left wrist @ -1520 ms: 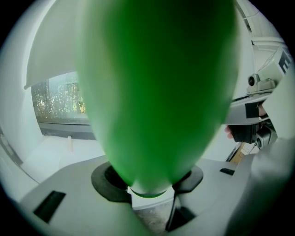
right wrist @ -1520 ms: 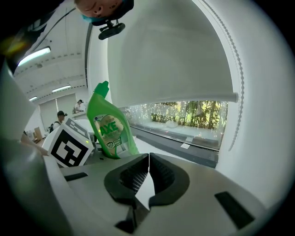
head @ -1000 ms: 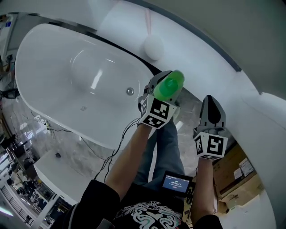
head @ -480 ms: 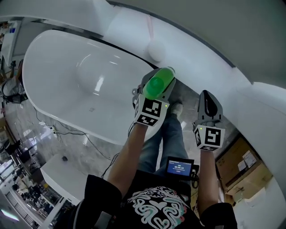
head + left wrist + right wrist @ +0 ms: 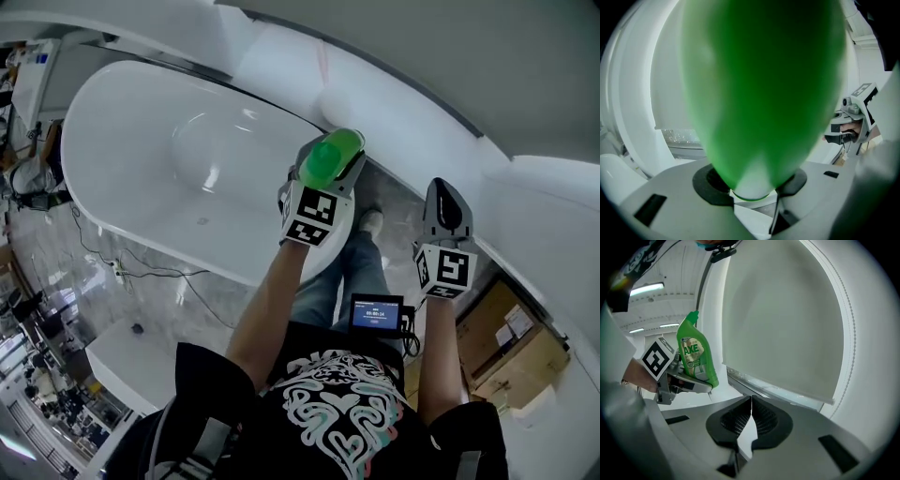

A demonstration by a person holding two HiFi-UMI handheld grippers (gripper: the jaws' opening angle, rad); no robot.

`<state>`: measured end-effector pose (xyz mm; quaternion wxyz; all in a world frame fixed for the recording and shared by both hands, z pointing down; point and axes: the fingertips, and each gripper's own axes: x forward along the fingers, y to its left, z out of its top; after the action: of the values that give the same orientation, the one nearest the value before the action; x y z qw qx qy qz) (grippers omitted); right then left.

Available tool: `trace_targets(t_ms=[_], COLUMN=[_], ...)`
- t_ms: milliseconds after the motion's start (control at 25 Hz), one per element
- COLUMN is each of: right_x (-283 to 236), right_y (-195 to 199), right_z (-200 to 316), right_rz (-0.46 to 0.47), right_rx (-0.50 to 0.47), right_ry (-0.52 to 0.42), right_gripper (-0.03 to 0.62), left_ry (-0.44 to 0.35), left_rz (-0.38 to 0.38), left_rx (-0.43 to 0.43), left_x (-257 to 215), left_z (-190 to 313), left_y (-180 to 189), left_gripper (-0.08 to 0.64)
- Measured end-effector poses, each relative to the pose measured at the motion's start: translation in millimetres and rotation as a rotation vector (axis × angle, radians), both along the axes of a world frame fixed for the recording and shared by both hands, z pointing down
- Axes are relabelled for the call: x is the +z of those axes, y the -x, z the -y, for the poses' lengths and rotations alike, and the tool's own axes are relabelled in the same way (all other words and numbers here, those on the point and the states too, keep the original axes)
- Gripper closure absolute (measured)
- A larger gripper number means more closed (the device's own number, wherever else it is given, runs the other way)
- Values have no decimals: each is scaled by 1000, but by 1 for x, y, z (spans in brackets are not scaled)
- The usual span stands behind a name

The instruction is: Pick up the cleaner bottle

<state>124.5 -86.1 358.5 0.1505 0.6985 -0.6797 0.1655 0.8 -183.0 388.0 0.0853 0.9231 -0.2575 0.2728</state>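
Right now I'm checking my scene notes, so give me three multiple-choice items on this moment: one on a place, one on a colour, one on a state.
1. Where is the cleaner bottle?
A) lying in the bathtub
B) between the left gripper's jaws
C) on the cardboard boxes

2. What colour is the bottle's body?
A) blue
B) red
C) green

3. How do the right gripper's jaws stand?
A) together, with nothing between them
B) closed on the bottle
C) wide apart

Answers:
1 B: the cleaner bottle sits upright in the left gripper, held in the air.
2 C: its body is green in every view.
3 A: the right gripper has its pads meeting, and it is empty.
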Motion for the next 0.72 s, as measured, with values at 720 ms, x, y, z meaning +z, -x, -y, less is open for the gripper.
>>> trace_targets(t_ms=[720], right_x=[-89], right_y=[-11], right_z=[-8], right_rz=[20], right_rx=[53], right_ry=[-74], right_gripper=[565], left_ry=[18], left_rz=[-2], left_rx=[5], left_x=[-93], left_z=[-19], left_y=[16], left_gripper=[348])
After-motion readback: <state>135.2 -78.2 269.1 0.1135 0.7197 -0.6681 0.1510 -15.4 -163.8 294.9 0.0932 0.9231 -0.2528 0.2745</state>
